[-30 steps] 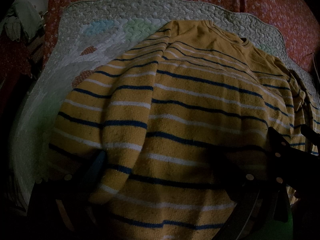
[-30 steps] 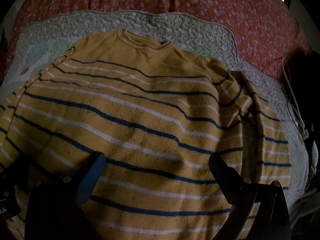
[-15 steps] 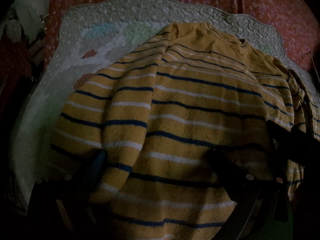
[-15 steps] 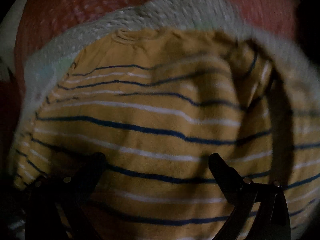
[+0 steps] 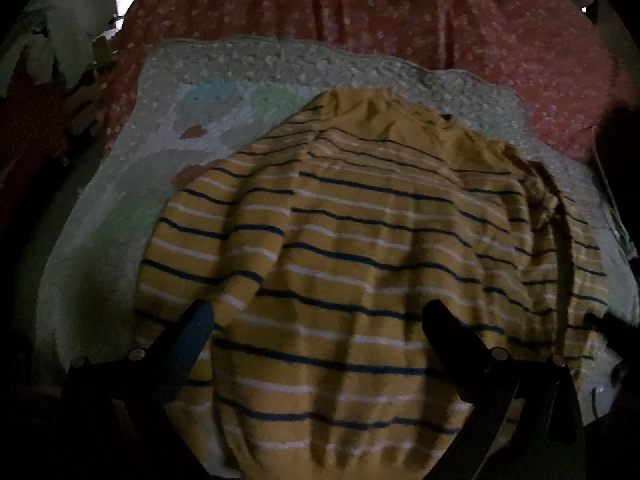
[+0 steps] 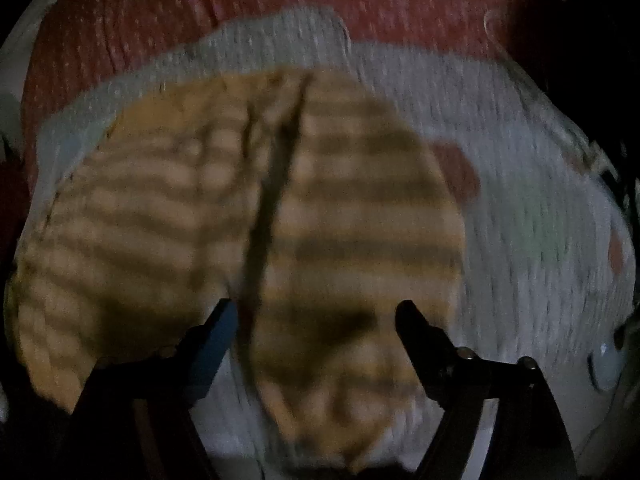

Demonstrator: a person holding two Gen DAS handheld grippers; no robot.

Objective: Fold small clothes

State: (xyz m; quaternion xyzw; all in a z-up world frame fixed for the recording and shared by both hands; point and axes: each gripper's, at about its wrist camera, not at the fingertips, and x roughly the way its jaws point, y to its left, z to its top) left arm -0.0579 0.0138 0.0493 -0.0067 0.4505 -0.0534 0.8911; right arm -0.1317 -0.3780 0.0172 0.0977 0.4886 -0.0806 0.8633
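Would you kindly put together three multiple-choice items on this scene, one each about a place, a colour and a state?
1. What does the striped sweater lie on?
A. a bare wooden floor
B. a quilted mat over a floral bedspread
C. a hanger

2. What is the sweater's main colour?
A. yellow
B. green
C. black

3. How do the left tongs stand?
A. shut on a sock
B. shut on the collar
C. open, holding nothing

Answers:
1. B, pale quilting borders the sweater, with red floral fabric beyond it.
2. A, yellow knit crossed by dark blue and white stripes.
3. C, the two fingers are spread wide above the sweater, with nothing between them.
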